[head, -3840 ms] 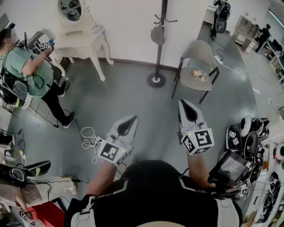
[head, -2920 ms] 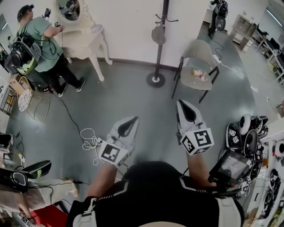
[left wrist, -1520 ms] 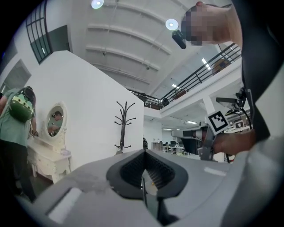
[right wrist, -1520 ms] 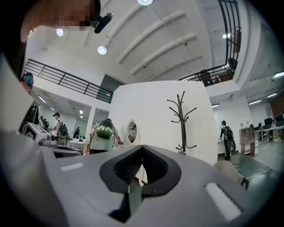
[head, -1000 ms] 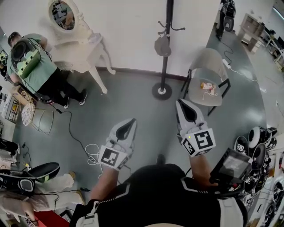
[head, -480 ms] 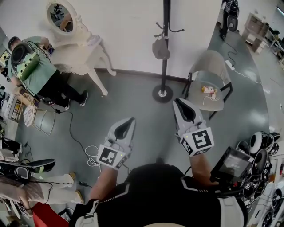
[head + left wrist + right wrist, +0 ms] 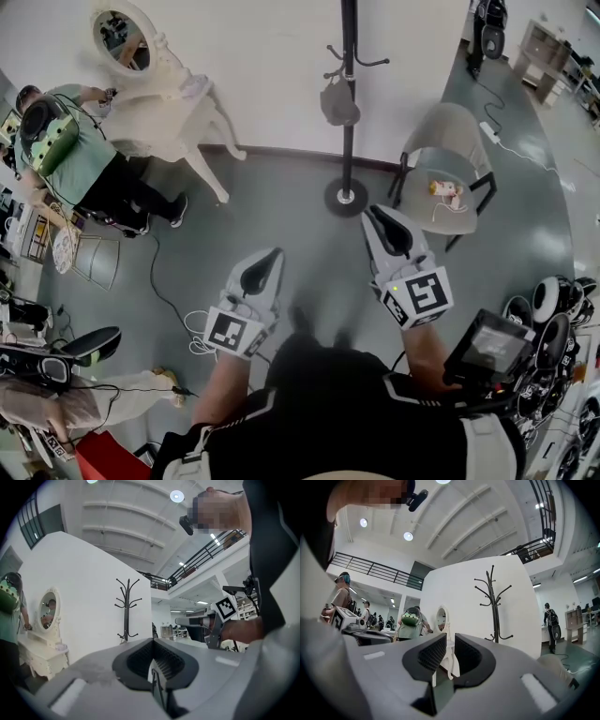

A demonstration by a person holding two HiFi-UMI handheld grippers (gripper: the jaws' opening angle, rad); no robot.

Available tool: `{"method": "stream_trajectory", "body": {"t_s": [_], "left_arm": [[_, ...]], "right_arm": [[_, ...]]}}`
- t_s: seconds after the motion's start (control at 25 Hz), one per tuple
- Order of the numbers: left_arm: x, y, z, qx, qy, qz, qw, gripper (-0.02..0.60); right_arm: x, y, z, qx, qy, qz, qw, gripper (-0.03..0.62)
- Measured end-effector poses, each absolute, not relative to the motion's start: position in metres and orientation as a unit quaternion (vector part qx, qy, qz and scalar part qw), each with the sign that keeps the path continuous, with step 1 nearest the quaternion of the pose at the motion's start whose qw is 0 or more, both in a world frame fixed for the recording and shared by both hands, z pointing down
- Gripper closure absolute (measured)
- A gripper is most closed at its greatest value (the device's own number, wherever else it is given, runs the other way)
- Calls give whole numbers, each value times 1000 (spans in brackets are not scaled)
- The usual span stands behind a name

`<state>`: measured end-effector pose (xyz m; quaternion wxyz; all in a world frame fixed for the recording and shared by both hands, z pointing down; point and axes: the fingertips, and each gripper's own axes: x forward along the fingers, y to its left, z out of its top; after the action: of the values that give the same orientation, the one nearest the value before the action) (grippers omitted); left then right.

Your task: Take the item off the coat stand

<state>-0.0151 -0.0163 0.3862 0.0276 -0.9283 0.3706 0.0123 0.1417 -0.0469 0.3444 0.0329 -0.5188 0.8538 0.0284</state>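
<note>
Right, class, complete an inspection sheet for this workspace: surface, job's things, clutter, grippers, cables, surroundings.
Surface: grey floor.
Job's things: coat stand upright; grey item hangs from it, untouched.
Clutter: small items on the chair; black-and-white gear at right.
Grippers: left gripper shut, empty; right gripper jaws just opening, slightly apart, nothing between.
Cables: white coil on the floor near the left gripper.
Surroundings: white dressing table, person in green beside it.

The head camera looks from above, steeply down on the floor. The left hand-held gripper and the right hand-held gripper are close below it. Each gripper view sits low behind its own jaws and faces level toward the white wall. All three views share the coat stand, well apart from the cameras, and the oval mirror.
</note>
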Motion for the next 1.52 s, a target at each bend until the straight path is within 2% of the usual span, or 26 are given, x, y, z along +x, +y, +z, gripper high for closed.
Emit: {"method": "stream_trajectory", "body": {"t_s": [0.84, 1.16, 1.24, 1.36, 1.52], "left_arm": [[-70, -122, 389, -951, 306, 27, 20, 587], [-101, -161, 388, -952, 305, 37, 11, 588], [-105, -168, 391, -953, 302, 38, 9, 586], [-110, -178, 388, -955, 293, 43, 25, 588], [-119, -186, 393, -955, 292, 42, 11, 586]], "right_arm": [[81, -153, 336, -569, 822, 37, 20, 523], [58, -186, 331, -581, 812, 47, 19, 556], [54, -192, 331, -585, 810, 50, 18, 580], [51, -201, 329, -593, 803, 51, 15, 580], [49, -209, 331, -597, 800, 50, 9, 580]]}}
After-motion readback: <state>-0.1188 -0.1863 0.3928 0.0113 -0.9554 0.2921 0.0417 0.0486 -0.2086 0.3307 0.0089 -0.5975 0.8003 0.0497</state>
